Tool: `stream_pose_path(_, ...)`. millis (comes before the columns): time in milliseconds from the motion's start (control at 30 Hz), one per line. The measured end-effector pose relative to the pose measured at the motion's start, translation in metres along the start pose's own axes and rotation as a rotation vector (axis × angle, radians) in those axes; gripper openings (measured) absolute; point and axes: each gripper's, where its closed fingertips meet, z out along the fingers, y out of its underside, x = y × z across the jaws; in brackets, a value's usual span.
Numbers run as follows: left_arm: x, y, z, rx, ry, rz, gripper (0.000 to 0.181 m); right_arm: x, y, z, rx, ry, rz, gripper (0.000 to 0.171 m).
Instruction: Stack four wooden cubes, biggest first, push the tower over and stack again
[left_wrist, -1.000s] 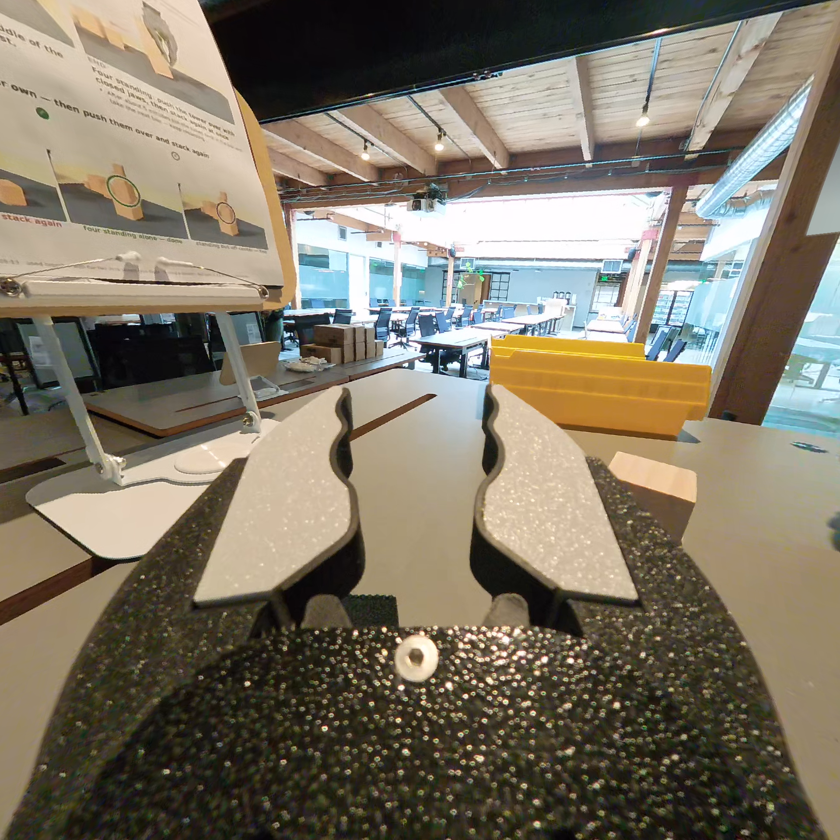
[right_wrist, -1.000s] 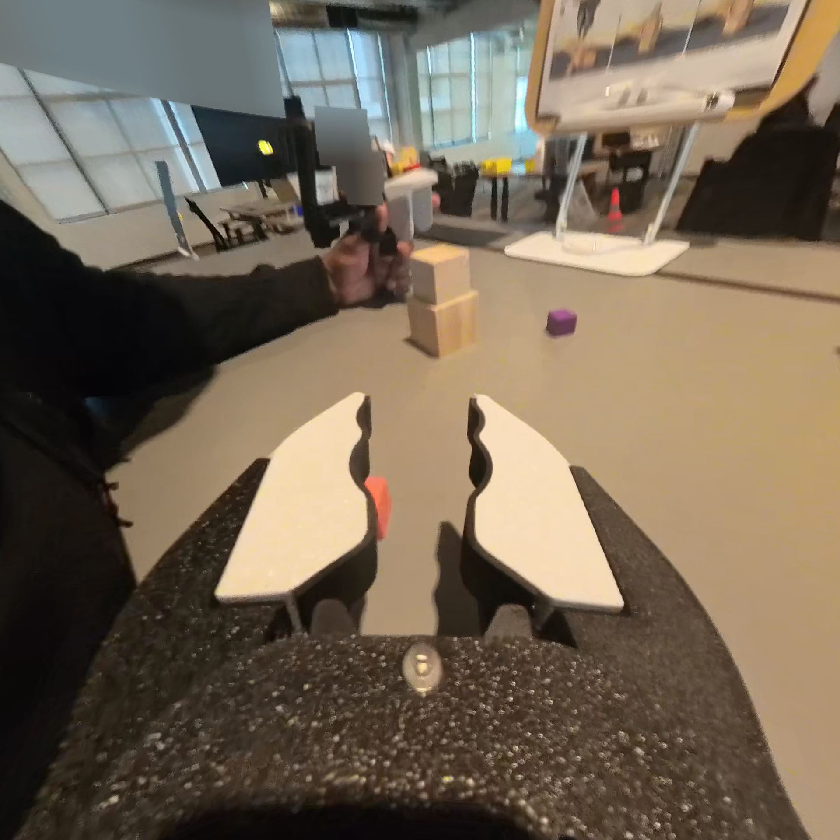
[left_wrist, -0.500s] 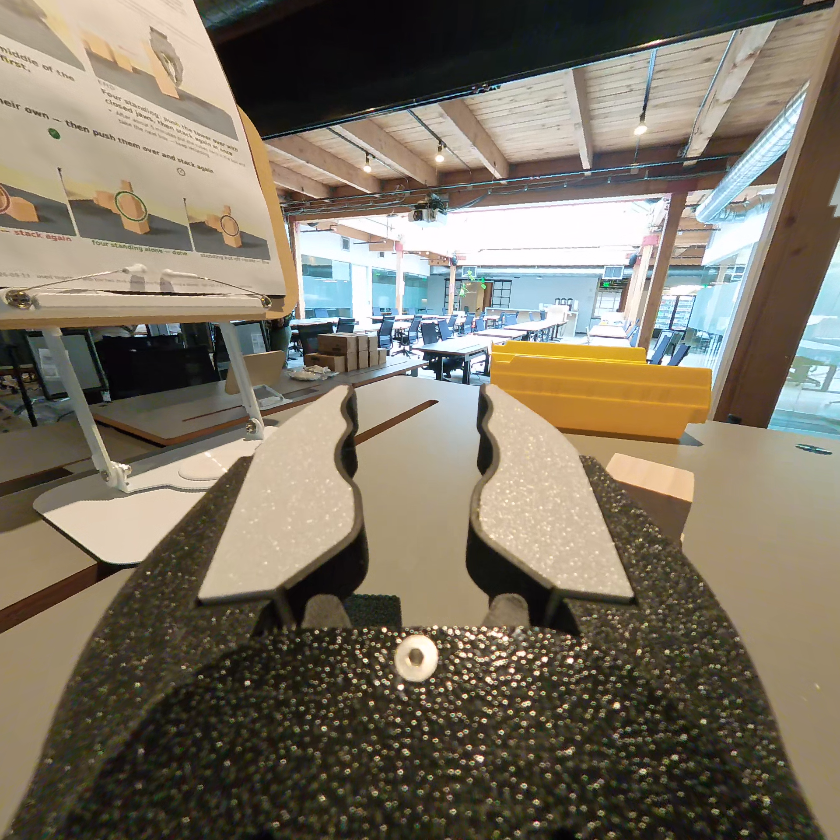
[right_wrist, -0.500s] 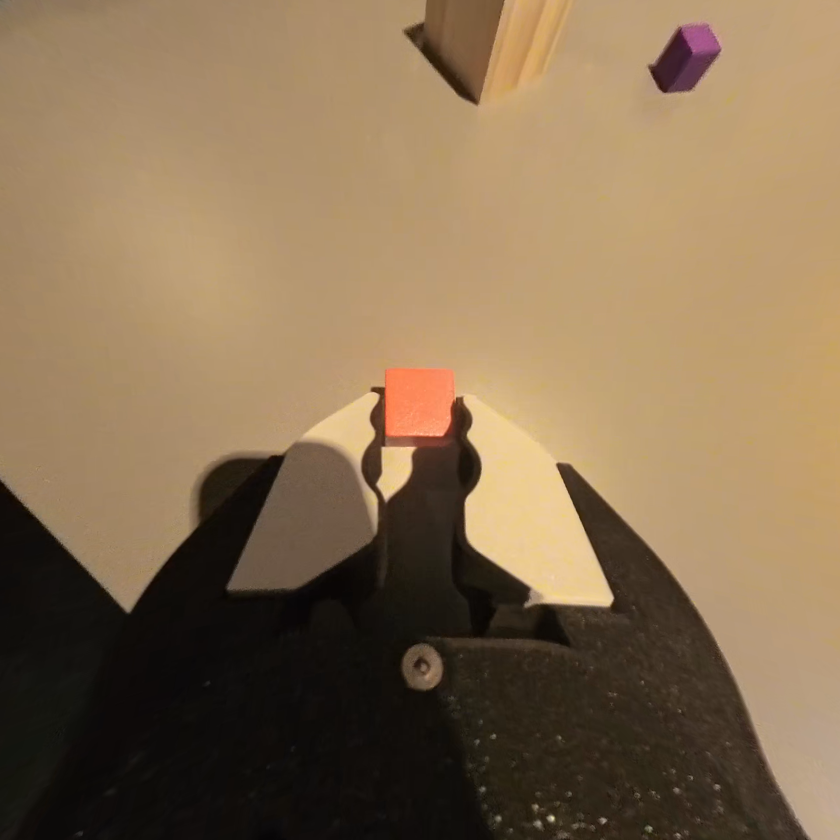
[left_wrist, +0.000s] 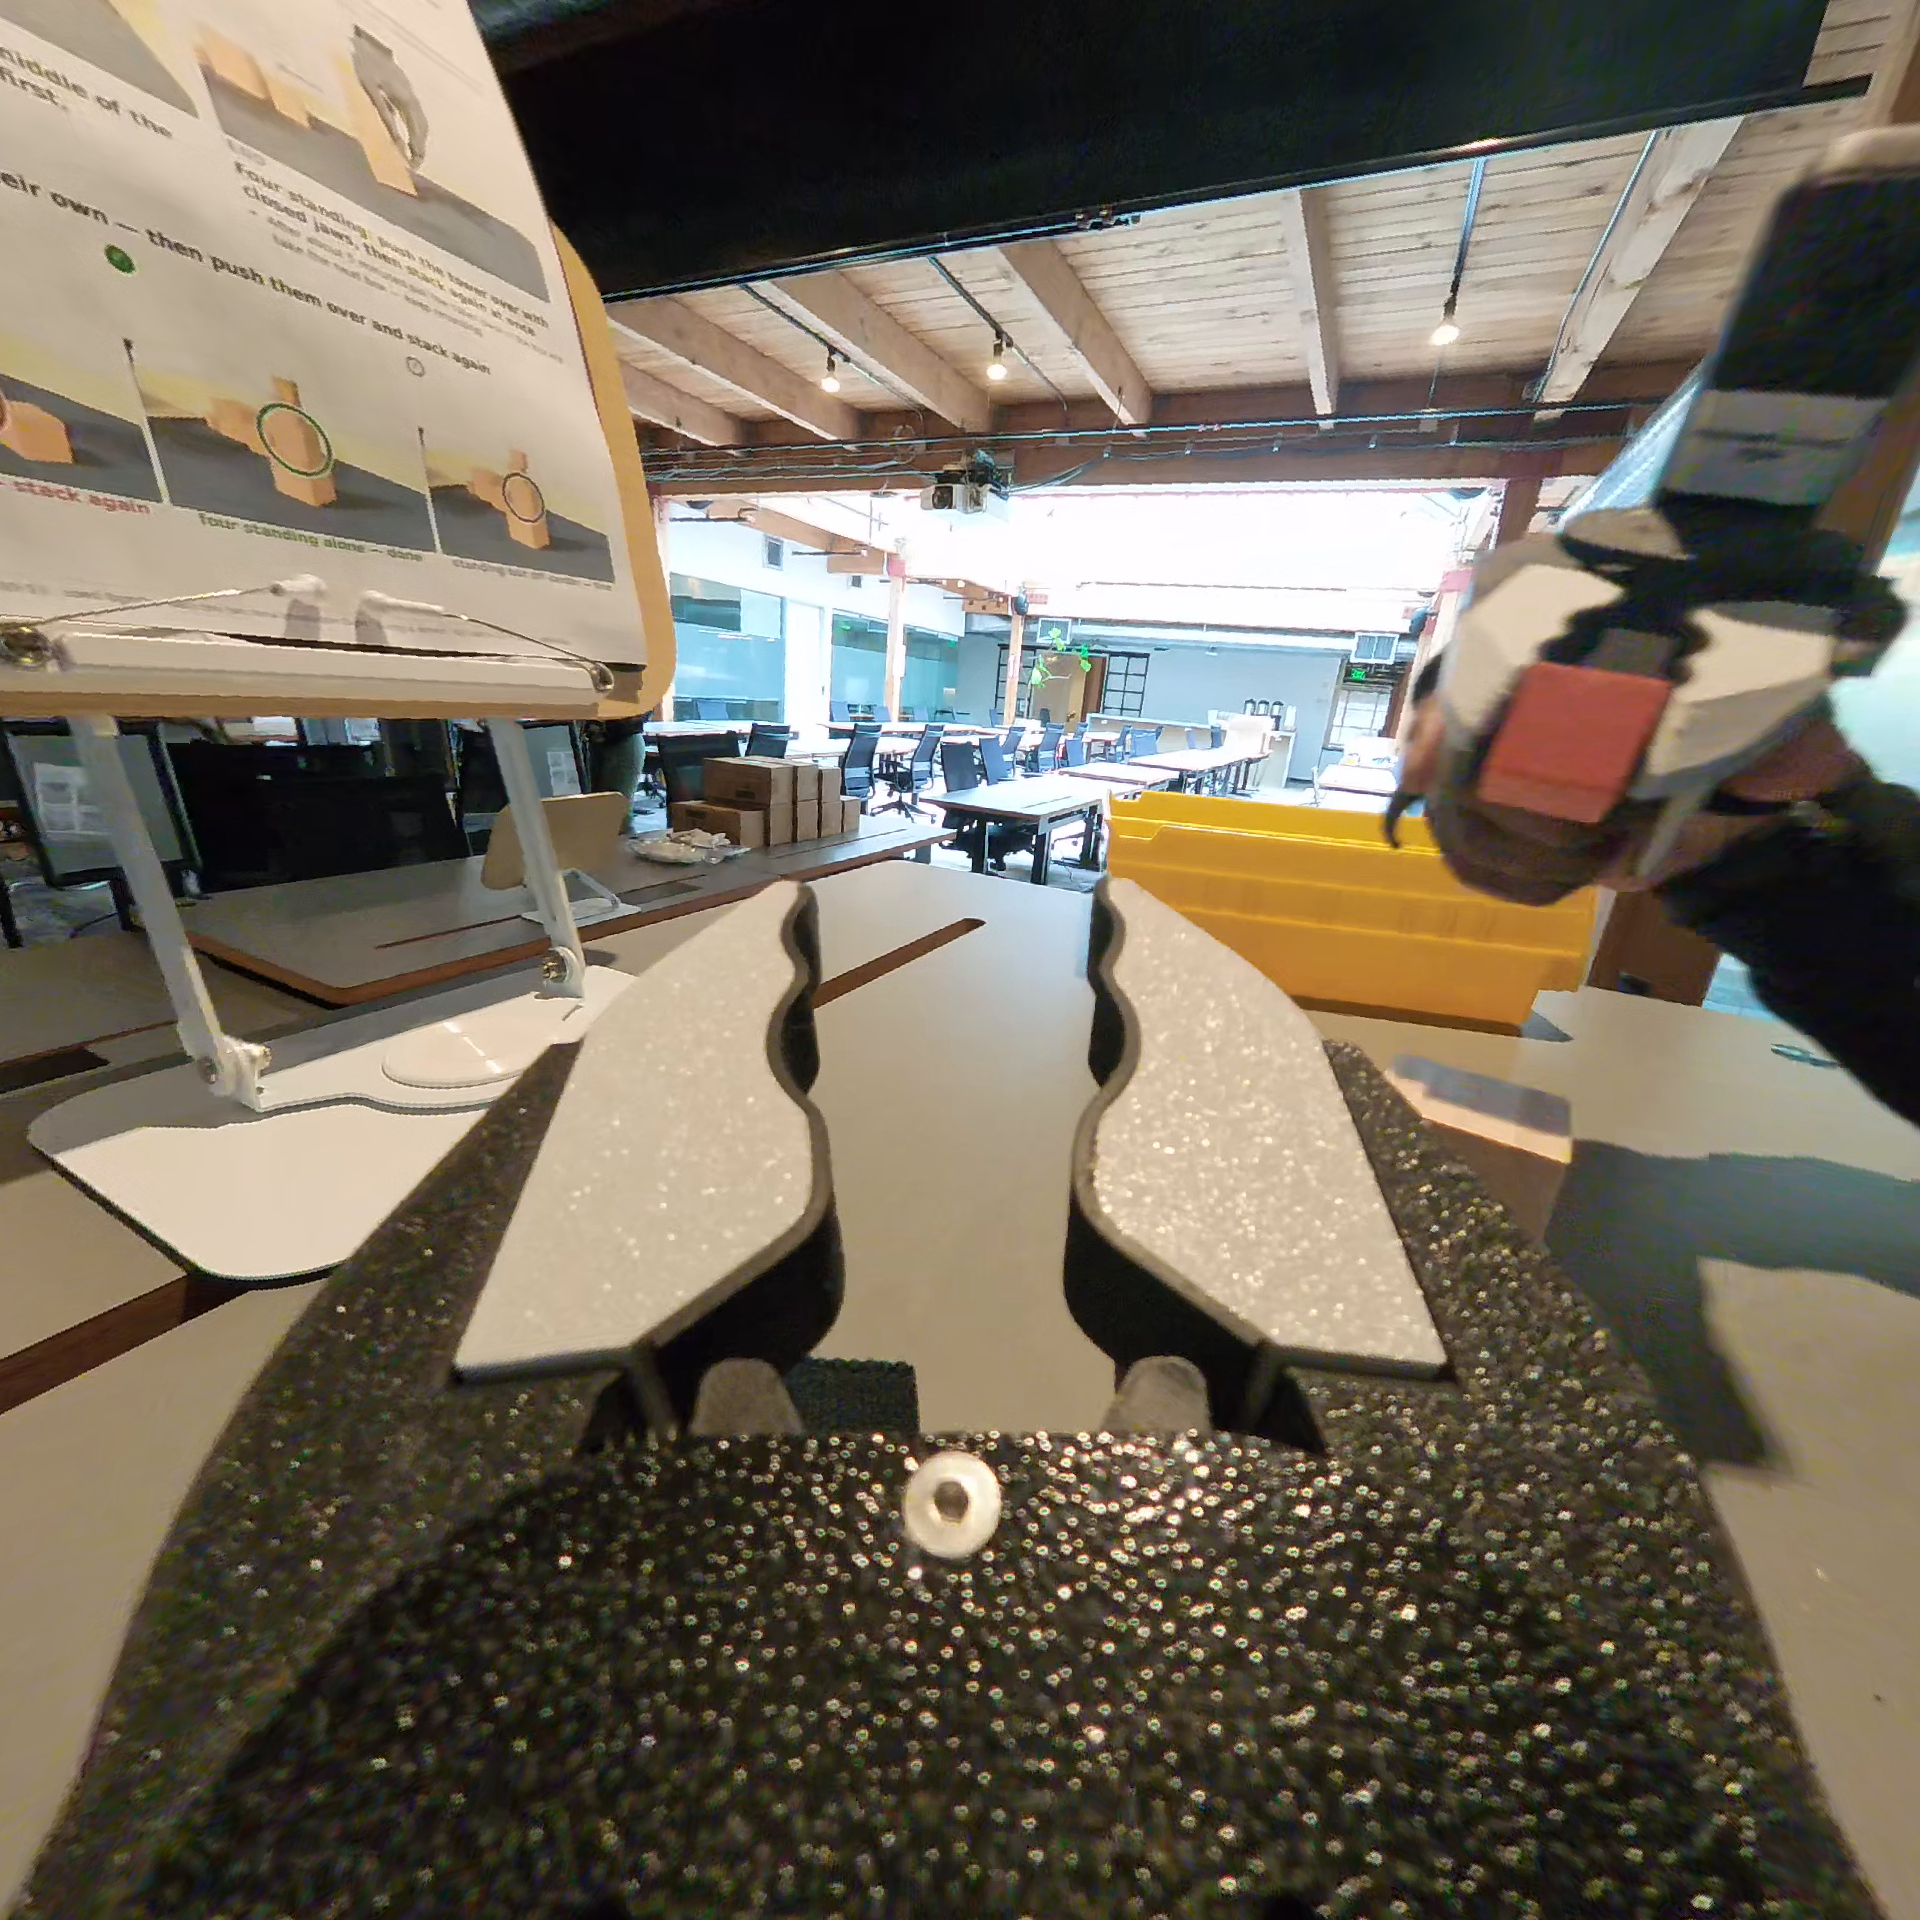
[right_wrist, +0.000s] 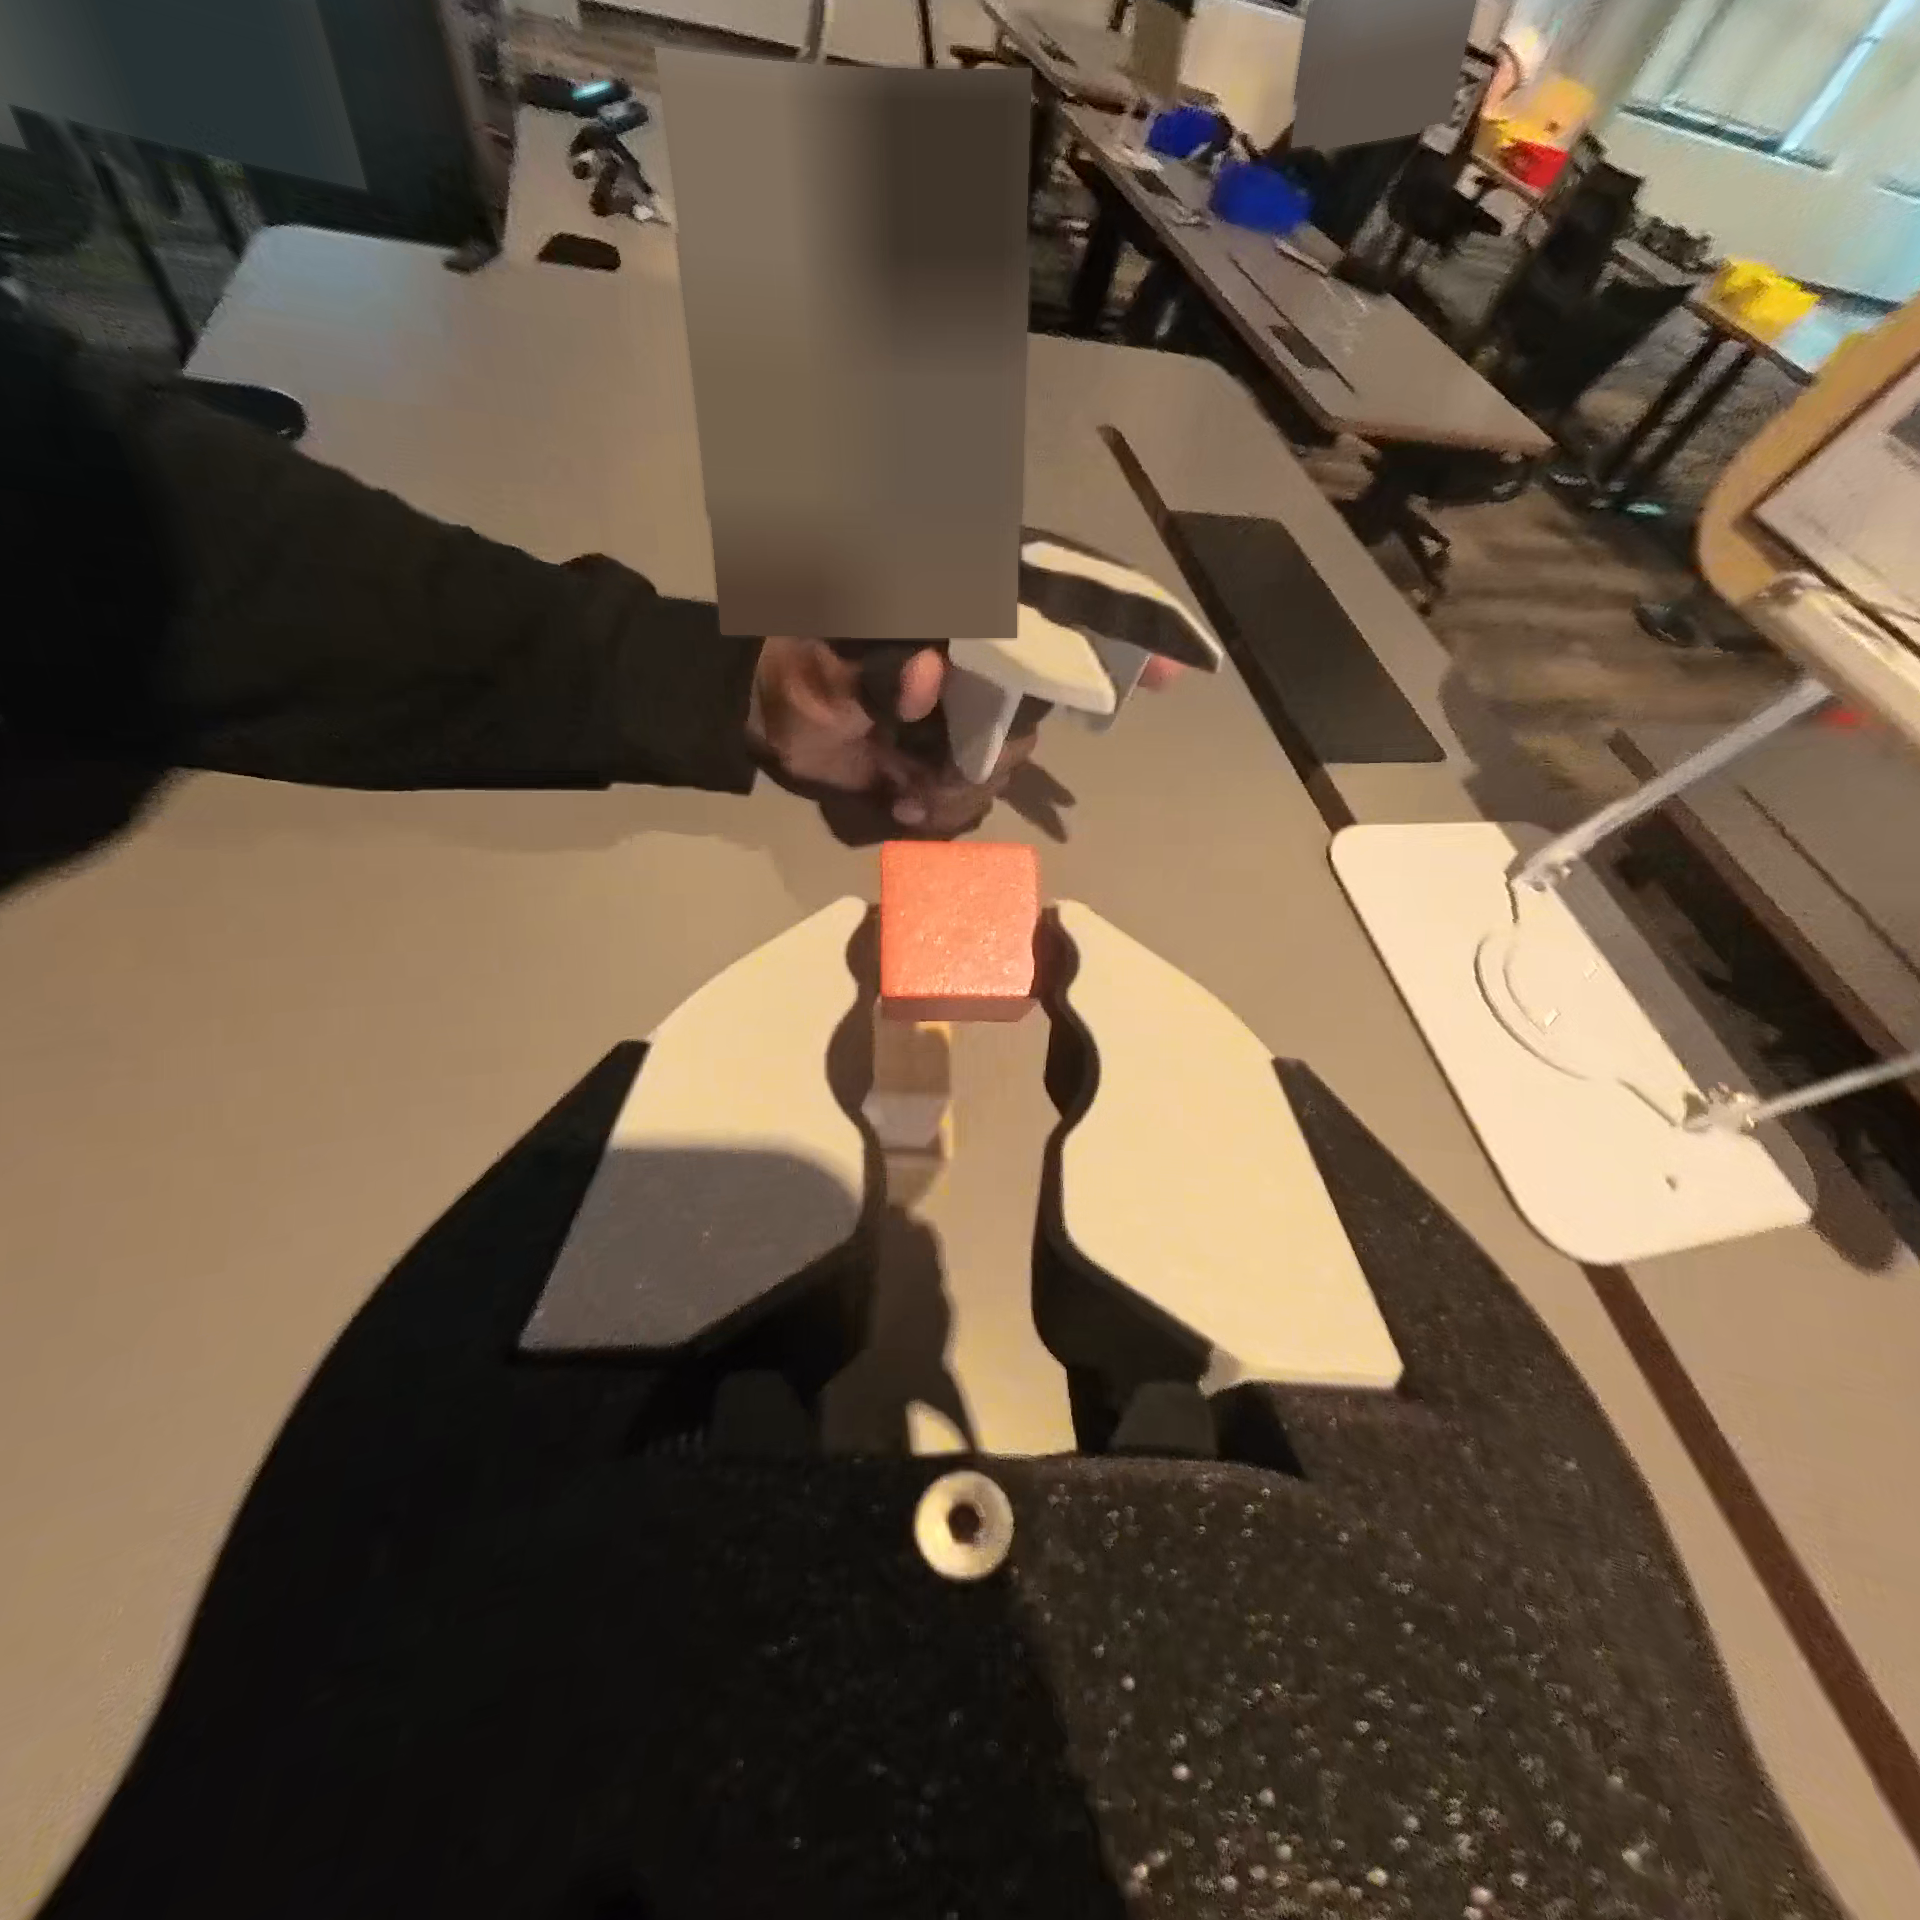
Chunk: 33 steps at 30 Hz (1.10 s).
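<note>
While gripped, orange cube (right_wrist: 958, 932) between right gripper (right_wrist: 956, 935) fingertips

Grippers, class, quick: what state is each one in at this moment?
Left gripper: open, holding nothing.
Right gripper: closed on the orange cube.

orange-red cube (right_wrist: 958, 930) | clamped between right gripper (right_wrist: 958, 940) fingertips, level | pale wooden cubes (right_wrist: 914, 1101) | stacked directly below gripper
</note>
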Motion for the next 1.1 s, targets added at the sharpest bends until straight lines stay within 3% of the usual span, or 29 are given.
stream_pose_path(133, 0.000, 0.000, 0.000, -0.001, 0.005, -0.008, 0.048, 0.007, 0.002, 0.030, -0.035, -0.067, -0.031, 0.029)
stream_pose_path(300, -0.001, 0.001, 0.001, -0.002, 0.011, -0.013, 0.047, -0.005, 0.037, 0.039, -0.188, -0.110, -0.026, 0.029)
stream_pose_path(500, -0.007, 0.005, 0.011, -0.021, 0.002, 0.002, 0.046, -0.010, 0.027, 0.032, -0.167, -0.156, 0.155, 0.029)
stream_pose_path(1100, -0.006, 0.002, 0.009, -0.002, -0.001, 0.017, 0.045, -0.021, 0.046, 0.052, -0.189, -0.184, 0.121, 0.029)
